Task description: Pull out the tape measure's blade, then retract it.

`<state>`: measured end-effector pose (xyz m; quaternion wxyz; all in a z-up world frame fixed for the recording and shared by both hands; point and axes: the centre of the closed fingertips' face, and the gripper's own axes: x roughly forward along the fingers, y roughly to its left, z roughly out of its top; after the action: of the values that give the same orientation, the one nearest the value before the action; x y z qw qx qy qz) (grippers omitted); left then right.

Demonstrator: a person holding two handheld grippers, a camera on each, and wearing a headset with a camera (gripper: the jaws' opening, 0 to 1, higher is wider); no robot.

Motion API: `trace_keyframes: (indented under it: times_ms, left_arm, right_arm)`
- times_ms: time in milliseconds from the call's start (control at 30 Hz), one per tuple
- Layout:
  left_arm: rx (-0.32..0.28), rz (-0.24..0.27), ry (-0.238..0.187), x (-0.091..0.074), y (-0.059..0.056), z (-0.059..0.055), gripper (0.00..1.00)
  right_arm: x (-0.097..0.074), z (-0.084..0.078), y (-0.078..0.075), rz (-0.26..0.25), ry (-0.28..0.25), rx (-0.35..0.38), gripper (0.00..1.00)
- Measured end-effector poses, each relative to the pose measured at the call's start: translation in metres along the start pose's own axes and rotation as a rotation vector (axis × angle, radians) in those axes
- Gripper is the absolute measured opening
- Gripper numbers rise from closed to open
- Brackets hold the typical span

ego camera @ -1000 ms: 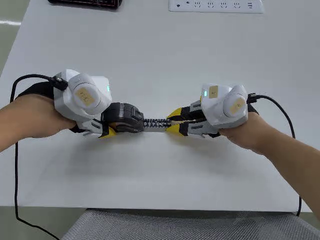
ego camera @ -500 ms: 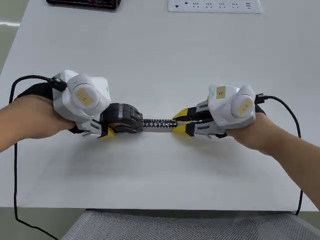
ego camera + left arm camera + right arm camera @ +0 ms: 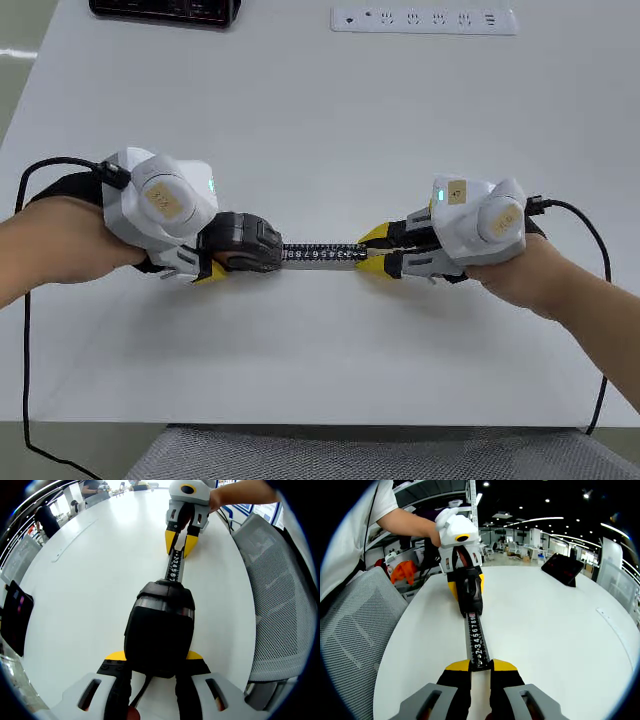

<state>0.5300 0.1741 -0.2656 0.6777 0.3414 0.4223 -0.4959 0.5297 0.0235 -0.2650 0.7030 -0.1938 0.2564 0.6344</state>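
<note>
A black tape measure case [image 3: 243, 243] lies on the white table [image 3: 320, 120], and my left gripper [image 3: 214, 262] is shut on it; in the left gripper view the case [image 3: 160, 627] sits between the jaws of my left gripper [image 3: 156, 661]. A short length of dark blade [image 3: 322, 252] with white numbers runs to the right. My right gripper [image 3: 372, 250] is shut on the blade's end. In the right gripper view the blade [image 3: 476, 640] leads from my right gripper [image 3: 480, 669] up to the case [image 3: 470, 592].
A white power strip [image 3: 425, 19] and a black device [image 3: 165, 10] lie at the table's far edge. Cables [image 3: 30, 310] trail from both grippers. A grey mesh chair [image 3: 380, 452] stands at the near edge. Open tabletop lies beyond the grippers.
My right gripper has moved to the right with the blade's end, and more blade shows between the case and the gripper. The left gripper has kept the case in place.
</note>
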Motion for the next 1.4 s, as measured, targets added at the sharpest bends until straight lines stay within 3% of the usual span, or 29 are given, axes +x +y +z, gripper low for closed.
trace_keyframes:
  times_ms: [1400]
  left_arm:
    - [0.002,-0.003,0.01,0.002,0.001,-0.004,0.28]
  right_arm:
    - [-0.041,-0.025,-0.008,-0.044,0.05,0.013,0.09]
